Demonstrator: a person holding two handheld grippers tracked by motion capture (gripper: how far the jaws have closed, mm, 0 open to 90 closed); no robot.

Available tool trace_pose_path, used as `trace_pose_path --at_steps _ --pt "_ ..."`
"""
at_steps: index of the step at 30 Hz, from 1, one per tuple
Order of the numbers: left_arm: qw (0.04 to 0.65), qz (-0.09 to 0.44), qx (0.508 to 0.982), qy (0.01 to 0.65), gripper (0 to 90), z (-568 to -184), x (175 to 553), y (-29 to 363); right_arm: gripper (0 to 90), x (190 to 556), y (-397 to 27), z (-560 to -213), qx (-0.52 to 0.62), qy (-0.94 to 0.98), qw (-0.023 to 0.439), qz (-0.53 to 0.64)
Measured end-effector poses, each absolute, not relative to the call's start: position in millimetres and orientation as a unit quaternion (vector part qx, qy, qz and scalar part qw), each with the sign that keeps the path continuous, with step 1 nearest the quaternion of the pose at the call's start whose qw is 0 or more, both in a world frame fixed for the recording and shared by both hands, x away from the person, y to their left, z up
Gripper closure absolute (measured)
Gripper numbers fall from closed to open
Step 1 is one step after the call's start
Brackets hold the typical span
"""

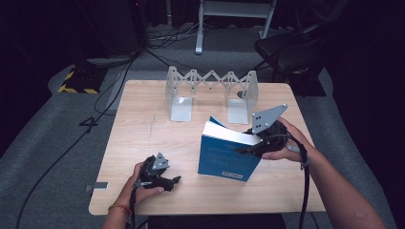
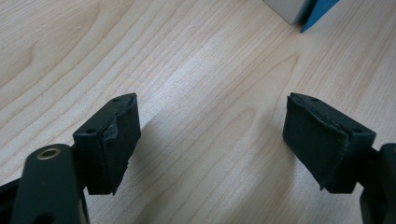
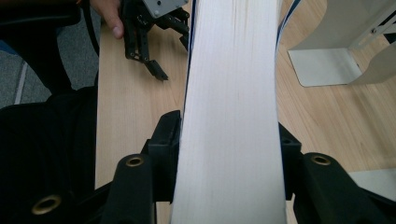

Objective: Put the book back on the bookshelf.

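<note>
A thick book [image 1: 224, 160] with a blue cover stands upright and slightly tilted on the wooden table [image 1: 138, 129], right of centre. My right gripper [image 1: 248, 145] comes in from the right and is shut on the book's page edge. In the right gripper view the white pages [image 3: 231, 70] run up between the two black jaws of the right gripper [image 3: 229, 140], whose pads press on both covers. My left gripper [image 1: 173, 181] lies low on the table near the front edge, left of the book. It is open [image 2: 212, 140], with only bare wood between its pads. A blue corner of the book [image 2: 322, 9] shows far off.
An expandable white metal bookend rack [image 1: 210, 90] stands at the back of the table, its flat feet [image 3: 327, 67] resting on the wood just behind the book. Cables and a chair lie on the grey floor beyond the table.
</note>
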State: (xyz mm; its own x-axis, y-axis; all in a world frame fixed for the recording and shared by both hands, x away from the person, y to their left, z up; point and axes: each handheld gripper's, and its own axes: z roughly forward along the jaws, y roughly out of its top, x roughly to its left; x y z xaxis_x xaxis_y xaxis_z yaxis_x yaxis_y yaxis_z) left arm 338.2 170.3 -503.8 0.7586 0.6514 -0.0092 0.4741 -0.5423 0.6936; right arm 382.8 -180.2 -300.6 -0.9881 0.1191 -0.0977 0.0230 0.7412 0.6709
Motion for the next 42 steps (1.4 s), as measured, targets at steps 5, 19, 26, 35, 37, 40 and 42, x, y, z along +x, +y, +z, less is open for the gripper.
trace_pose_path --at_steps 5,19,26,35,37,40,42 --pt "0.353 0.125 0.869 0.324 19.7 -504 338 170 59.2 386 -181 -301 0.046 0.931 0.06 0.357" --pt "0.354 0.123 0.869 0.323 19.6 -504 339 170 61.3 384 -183 -302 0.076 0.923 0.063 0.372" --pt "0.354 0.123 0.869 0.323 19.6 -504 339 170 61.3 387 -179 -299 0.087 0.923 0.069 0.368" --pt "0.354 0.123 0.869 0.323 19.7 -504 338 170 61.4 393 -172 -294 0.107 0.924 0.073 0.359" --pt "0.354 0.124 0.869 0.323 19.8 -504 338 170 61.4 395 -171 -293 0.111 0.925 0.071 0.356" --pt "0.354 0.123 0.869 0.323 19.7 -504 338 170 61.4 399 -170 -289 0.118 0.926 0.077 0.35" --pt "0.353 0.124 0.869 0.323 19.8 -504 338 170 61.4 402 -170 -285 0.124 0.928 0.084 0.342"
